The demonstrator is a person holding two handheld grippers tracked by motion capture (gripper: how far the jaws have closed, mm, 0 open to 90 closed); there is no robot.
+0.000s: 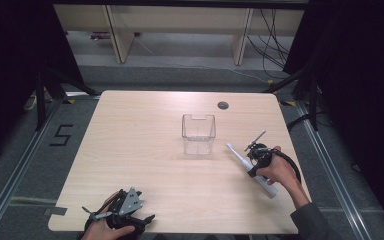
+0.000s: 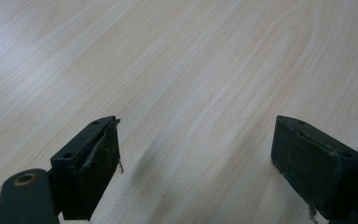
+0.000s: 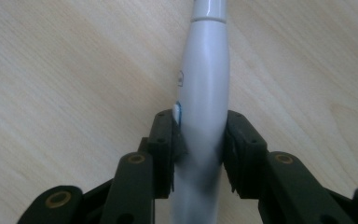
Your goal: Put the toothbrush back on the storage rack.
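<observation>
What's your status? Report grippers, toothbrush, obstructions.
Right gripper shut on electric toothbrush, which lies flat on the table. Left gripper open, empty, near table edge. Clear container stands beyond the toothbrush; nothing between.

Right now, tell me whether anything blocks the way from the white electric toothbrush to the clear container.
Nothing visible does. The right gripper clamps the toothbrush, and bare table lies between it and the clear container.

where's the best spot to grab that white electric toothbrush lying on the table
Grip the thick handle of the toothbrush, across its width from above. It lies flat on the table, so both sides are free, and the right tool already clamps it there.
</observation>
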